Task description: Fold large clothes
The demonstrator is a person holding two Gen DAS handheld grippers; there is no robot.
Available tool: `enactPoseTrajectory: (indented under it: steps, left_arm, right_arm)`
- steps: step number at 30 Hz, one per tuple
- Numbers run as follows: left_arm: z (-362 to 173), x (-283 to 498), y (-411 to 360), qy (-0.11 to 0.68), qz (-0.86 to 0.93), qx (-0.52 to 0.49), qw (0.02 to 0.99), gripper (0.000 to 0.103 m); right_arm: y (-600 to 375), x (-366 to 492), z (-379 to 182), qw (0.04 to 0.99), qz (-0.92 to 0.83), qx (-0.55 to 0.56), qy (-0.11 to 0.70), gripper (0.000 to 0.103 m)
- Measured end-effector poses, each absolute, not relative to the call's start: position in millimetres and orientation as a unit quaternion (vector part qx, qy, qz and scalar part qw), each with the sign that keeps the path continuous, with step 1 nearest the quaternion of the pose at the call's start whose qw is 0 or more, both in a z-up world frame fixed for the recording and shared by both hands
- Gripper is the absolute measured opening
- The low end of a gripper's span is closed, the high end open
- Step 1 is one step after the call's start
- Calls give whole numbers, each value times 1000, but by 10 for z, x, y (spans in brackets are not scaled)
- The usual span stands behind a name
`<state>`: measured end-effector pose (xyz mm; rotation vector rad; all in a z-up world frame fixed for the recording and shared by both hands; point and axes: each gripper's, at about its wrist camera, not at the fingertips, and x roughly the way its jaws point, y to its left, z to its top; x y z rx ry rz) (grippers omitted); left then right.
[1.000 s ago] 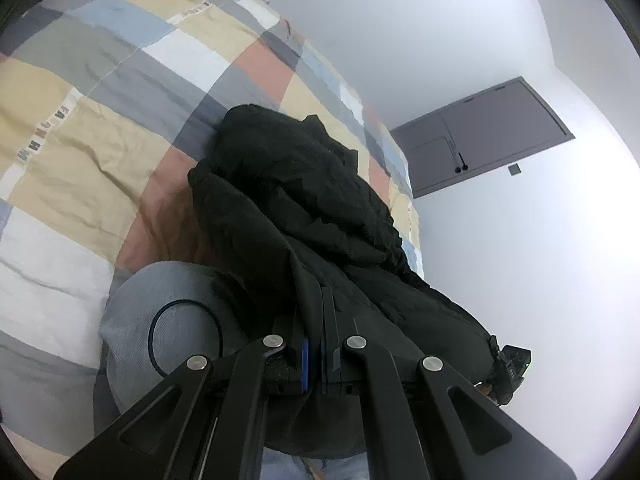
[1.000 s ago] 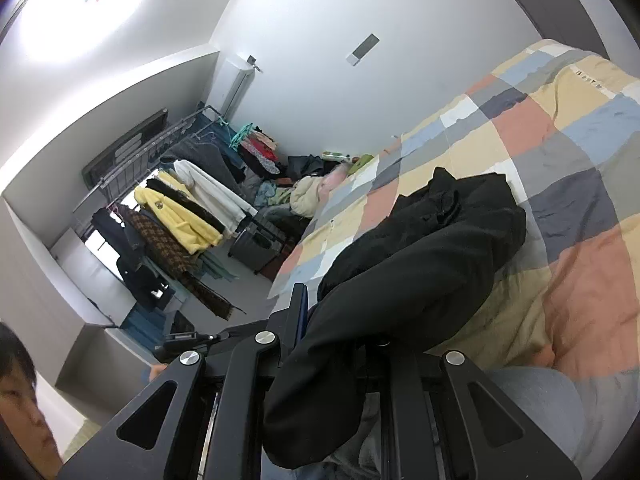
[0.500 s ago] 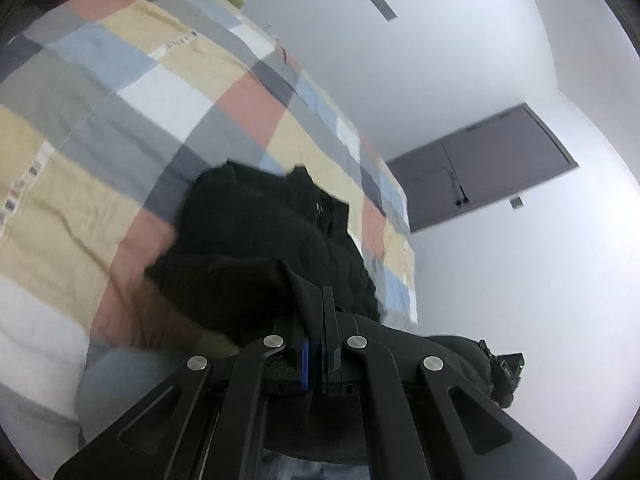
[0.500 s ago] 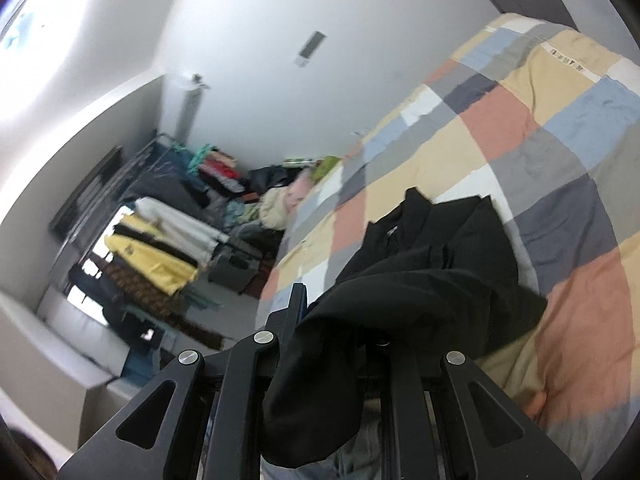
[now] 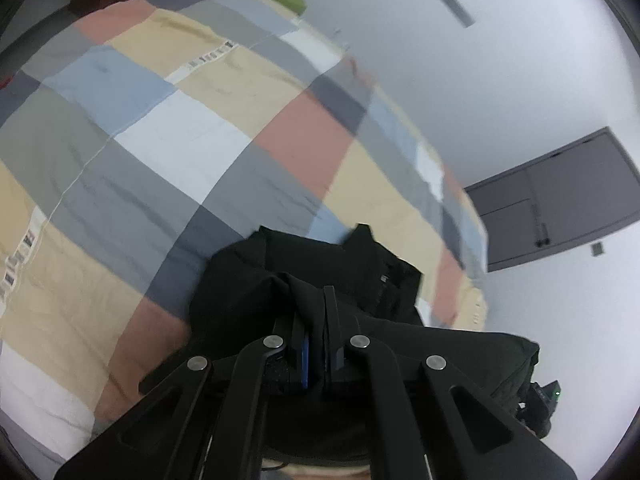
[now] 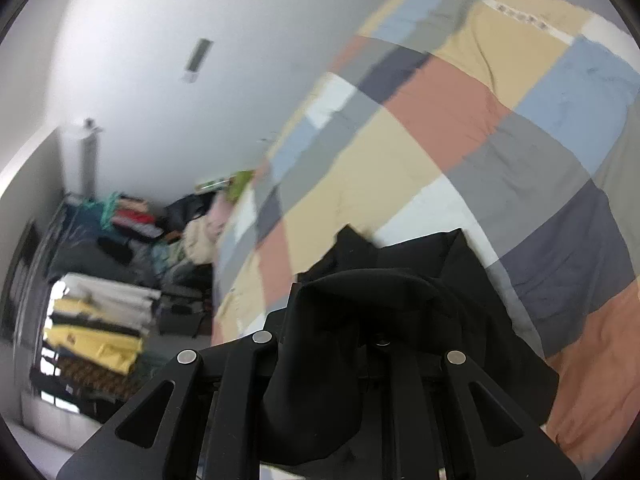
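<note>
I am carrying the black jacket [image 5: 320,276] further across the bed [image 5: 192,148], my left gripper [image 5: 318,312] and right gripper [image 6: 332,320] both clamped tight on its cloth, so the fold is progressing.

Black garment [image 5: 320,264], pastel checked bedspread [image 5: 180,140], grey door [image 5: 560,204]

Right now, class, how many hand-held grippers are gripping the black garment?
2: the left hand-held gripper and the right hand-held gripper each pinch the black garment above the patchwork bedspread.
</note>
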<state>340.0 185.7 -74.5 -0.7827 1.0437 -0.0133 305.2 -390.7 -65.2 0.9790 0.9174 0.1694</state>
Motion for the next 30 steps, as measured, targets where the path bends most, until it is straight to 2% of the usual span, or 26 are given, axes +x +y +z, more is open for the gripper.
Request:
enactPoseTrajectory:
  steps: [19,24,30]
  left_arm:
    - [-2228,5070,1436,607,53,-315,728,7]
    - [-2445,5256,1342,630,55,-295,716,7]
    - [-2416,5244,1317,635,46,-282,718,7]
  right_arm:
    - [-3909,4327,-2035,727,-21,432,534,13]
    - [-3914,4394,-2255,717,-23,432,547,13]
    - [-3939,4312,-2242,712,-8,442,545,16]
